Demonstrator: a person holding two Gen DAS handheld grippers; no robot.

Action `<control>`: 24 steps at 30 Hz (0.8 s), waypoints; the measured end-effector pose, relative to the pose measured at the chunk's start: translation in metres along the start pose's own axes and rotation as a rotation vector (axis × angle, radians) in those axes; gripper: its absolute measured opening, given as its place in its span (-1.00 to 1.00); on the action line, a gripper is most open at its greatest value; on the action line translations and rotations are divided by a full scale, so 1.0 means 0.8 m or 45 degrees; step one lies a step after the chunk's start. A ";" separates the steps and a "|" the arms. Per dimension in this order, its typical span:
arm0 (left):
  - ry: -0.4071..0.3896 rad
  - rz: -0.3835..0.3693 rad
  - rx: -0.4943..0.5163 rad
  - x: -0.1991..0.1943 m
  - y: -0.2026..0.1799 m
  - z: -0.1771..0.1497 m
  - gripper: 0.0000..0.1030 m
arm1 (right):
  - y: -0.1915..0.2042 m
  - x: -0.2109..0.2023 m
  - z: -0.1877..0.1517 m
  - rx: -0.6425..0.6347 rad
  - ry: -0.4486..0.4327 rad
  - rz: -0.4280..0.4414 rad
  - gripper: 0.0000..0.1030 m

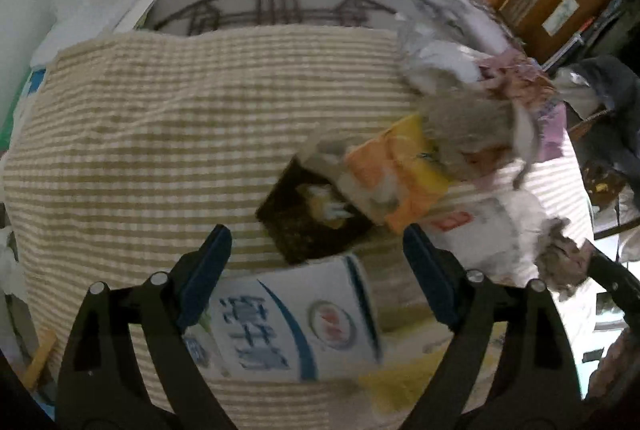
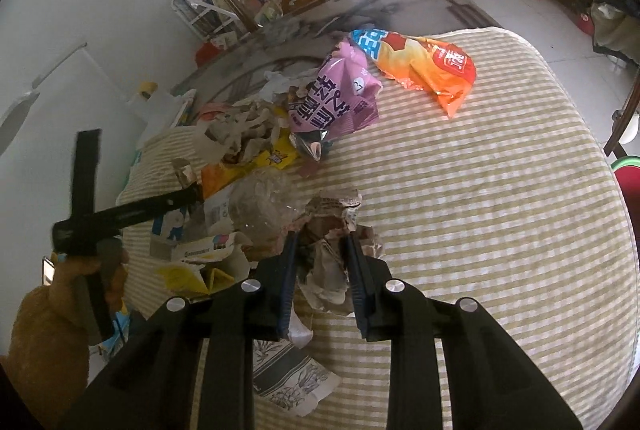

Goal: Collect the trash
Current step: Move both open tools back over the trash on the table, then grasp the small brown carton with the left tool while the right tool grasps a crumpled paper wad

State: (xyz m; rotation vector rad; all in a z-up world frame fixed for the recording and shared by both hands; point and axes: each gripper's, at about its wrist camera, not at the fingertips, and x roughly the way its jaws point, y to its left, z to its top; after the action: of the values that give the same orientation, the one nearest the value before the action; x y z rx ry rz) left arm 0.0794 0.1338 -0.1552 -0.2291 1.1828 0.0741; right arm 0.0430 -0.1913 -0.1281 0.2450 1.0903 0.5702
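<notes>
Trash lies heaped on the striped worktop (image 2: 480, 189). Right gripper (image 2: 322, 258) jaws pinch a crumpled paper wad (image 2: 326, 270); left gripper (image 1: 316, 266) jaws are spread above a white milk carton (image 1: 296, 326).
</notes>
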 end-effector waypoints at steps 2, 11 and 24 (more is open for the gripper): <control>-0.004 -0.011 -0.030 0.004 0.009 0.001 0.55 | 0.002 0.001 -0.001 -0.004 0.002 -0.002 -0.53; -0.113 -0.065 -0.085 -0.032 0.018 -0.011 -0.79 | 0.012 -0.003 -0.002 -0.033 -0.019 0.000 -0.53; -0.327 -0.125 -0.032 -0.107 -0.015 -0.021 -1.00 | -0.005 -0.023 -0.001 0.022 -0.077 -0.004 -0.53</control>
State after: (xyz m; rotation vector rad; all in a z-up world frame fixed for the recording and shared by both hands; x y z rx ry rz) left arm 0.0335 0.1237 -0.0806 -0.2902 0.9143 0.0313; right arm 0.0374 -0.2046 -0.1160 0.2737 1.0374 0.5475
